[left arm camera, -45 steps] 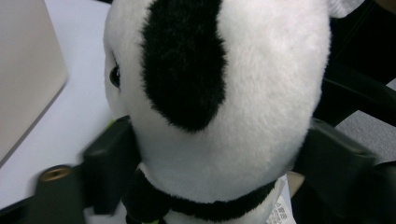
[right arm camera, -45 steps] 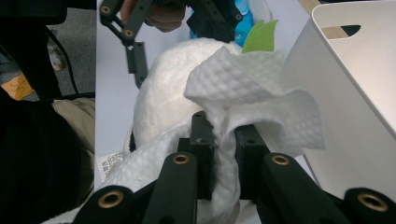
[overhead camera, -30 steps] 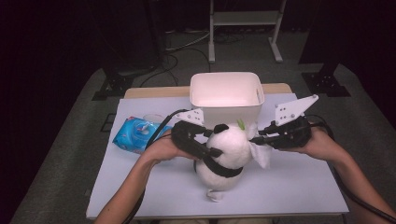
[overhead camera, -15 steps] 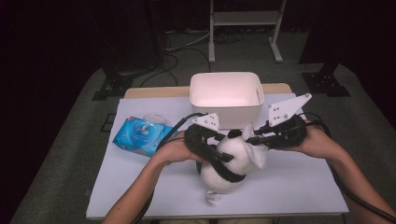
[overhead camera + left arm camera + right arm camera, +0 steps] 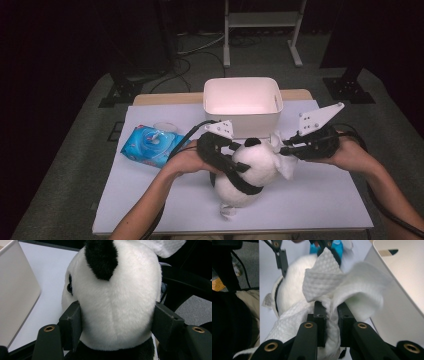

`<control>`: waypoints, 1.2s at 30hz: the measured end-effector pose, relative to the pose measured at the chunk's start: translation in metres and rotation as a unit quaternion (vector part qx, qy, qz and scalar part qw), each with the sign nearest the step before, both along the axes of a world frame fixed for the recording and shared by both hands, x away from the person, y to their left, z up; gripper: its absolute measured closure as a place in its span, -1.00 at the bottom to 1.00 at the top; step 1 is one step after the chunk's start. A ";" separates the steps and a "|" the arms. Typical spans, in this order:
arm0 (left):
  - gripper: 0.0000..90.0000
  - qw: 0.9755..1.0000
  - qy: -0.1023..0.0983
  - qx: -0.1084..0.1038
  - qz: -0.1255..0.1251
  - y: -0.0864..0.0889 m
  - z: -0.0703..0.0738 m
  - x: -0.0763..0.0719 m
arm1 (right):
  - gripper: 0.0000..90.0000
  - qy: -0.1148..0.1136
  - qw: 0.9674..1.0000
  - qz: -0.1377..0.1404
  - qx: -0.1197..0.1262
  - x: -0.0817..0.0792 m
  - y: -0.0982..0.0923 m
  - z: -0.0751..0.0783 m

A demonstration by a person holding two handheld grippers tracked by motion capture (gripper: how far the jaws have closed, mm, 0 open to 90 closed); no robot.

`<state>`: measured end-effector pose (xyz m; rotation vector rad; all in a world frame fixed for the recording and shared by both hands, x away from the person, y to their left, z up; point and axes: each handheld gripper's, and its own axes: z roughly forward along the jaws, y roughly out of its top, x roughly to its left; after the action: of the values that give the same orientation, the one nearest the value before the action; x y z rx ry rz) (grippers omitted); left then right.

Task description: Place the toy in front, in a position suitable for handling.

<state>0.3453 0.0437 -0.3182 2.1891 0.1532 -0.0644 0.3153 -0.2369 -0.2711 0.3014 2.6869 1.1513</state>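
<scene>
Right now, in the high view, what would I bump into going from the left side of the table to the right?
Blue wipes pack → left gripper → panda toy → white wipe → right gripper.

The bench [image 5: 150, 200] carries one plush panda [image 5: 250, 167], one white wipe [image 5: 286, 165], one white tub [image 5: 243, 102] at the far edge, and one blue wipes packet [image 5: 152, 146] near the left edge. Two tongs work there: left tongs [image 5: 234, 154], right tongs [image 5: 284, 148].
</scene>
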 end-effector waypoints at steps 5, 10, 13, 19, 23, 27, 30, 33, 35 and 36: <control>-0.28 1.000 0.002 0.000 0.001 -0.004 0.000 0.000 | 0.78 0.001 1.000 -0.004 -0.002 -0.001 -0.003 -0.001; -0.28 1.000 -0.002 0.005 -0.003 -0.007 0.001 0.000 | 0.78 -0.005 1.000 0.003 -0.003 -0.002 0.001 0.003; -0.29 1.000 -0.004 0.009 -0.006 -0.012 0.002 -0.001 | 0.78 -0.006 1.000 0.010 -0.002 -0.002 0.007 0.006; -0.36 1.000 -0.003 0.015 -0.007 -0.018 0.001 -0.001 | 0.78 -0.008 1.000 0.018 -0.013 0.000 0.017 0.008; -0.54 1.000 -0.009 0.020 -0.002 -0.020 0.000 -0.003 | 0.78 0.004 1.000 0.011 -0.012 0.002 0.011 0.002; -0.60 0.999 -0.009 0.036 0.005 -0.019 -0.003 -0.004 | 0.78 0.010 1.000 0.002 -0.016 0.003 0.005 -0.003; -0.64 0.999 -0.004 0.042 0.009 -0.017 -0.006 -0.004 | 0.78 0.016 1.000 -0.001 -0.015 0.004 0.000 -0.006; -0.71 0.998 0.001 0.055 0.013 -0.013 -0.015 -0.007 | 0.78 0.023 1.000 -0.010 -0.019 0.004 -0.006 -0.010; -0.71 0.999 0.000 0.047 0.010 -0.010 -0.018 -0.009 | 0.78 0.023 0.999 -0.014 -0.018 0.004 -0.010 -0.013; -0.71 0.999 0.001 0.043 0.013 -0.009 -0.019 -0.010 | 0.78 0.026 0.999 -0.015 -0.017 0.004 -0.012 -0.014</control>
<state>0.3353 0.0344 -0.3367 2.2722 0.1877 -0.0464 0.3190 -0.2489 -0.2852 0.3700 2.7338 1.1040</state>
